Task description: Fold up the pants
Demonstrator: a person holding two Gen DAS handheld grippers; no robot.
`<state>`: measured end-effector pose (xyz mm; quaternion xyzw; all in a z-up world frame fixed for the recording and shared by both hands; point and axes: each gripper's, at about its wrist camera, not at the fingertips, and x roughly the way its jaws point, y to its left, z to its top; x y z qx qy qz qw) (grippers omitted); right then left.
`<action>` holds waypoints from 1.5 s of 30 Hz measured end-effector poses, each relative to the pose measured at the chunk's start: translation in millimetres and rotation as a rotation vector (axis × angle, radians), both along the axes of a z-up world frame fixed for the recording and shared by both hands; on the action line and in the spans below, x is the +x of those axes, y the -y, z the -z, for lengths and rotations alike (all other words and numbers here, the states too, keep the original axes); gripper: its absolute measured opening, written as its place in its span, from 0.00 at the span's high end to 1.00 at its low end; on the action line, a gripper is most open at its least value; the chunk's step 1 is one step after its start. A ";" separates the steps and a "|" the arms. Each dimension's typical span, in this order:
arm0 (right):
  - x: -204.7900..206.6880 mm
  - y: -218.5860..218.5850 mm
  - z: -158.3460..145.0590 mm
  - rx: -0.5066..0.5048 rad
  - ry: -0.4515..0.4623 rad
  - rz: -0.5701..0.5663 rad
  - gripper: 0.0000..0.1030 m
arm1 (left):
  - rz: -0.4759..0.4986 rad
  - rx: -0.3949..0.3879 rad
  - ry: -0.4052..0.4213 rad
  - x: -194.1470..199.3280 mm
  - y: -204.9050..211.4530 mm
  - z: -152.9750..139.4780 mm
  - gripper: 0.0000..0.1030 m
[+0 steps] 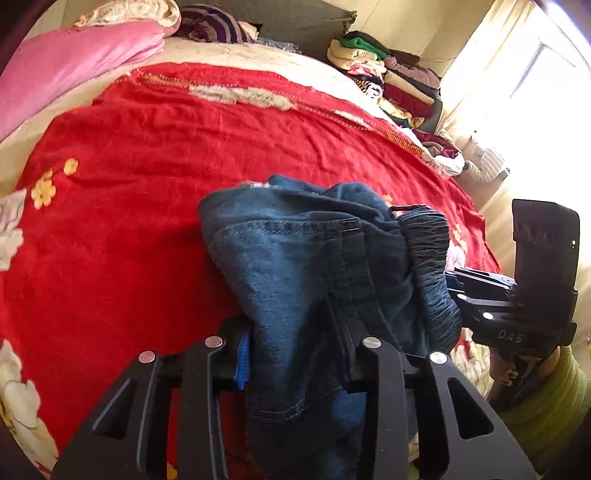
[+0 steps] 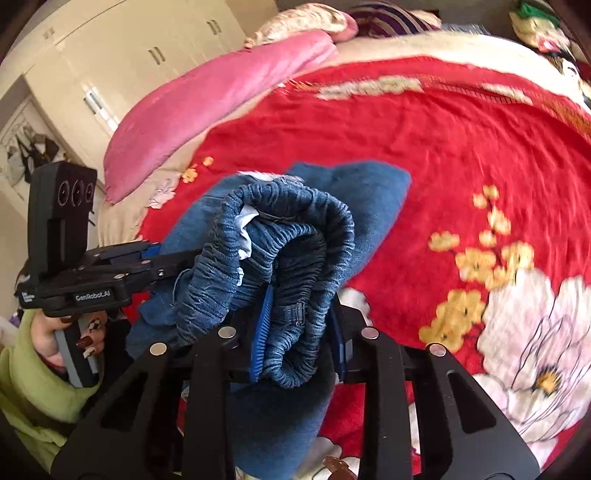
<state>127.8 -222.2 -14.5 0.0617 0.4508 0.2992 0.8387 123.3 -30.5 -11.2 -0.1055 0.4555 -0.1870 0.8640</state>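
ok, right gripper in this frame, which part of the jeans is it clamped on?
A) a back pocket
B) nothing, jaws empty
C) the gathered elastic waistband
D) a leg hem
C: in the right wrist view the right gripper has its blue pads pressed on the bunched, ribbed waistband of the jeans, lifted above the red blanket.

Bed [image 1: 155, 155] fills room centre, red floral blanket [image 1: 140, 229] spread over cream cover. Pink quilt [image 2: 207, 107] bunched at bed's head end, striped purple cloth [image 1: 214, 24] just beyond it. Stack of folded clothes [image 1: 384, 74] at bed's far edge, bright curtained window [image 1: 524, 92] beside stack, strong daylight washing in. Cream wardrobe [image 2: 122, 55] with metal handles stands past pink quilt
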 end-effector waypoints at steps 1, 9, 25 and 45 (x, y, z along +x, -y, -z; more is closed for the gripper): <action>1.7 -2.0 -4.3 0.001 0.011 -0.007 0.79 | 0.004 -0.001 0.011 1.0 0.6 -5.6 0.69; 32.9 -17.4 -30.3 0.012 0.096 -0.034 0.79 | -0.024 0.041 0.081 24.5 -6.4 -34.8 0.69; 85.6 -41.1 -39.1 0.001 0.128 -0.058 0.79 | -0.084 0.093 0.120 65.5 -28.0 -45.3 0.69; 90.2 -30.3 3.2 -0.144 0.012 0.083 0.60 | -0.147 0.155 0.014 64.8 -39.9 0.5 0.36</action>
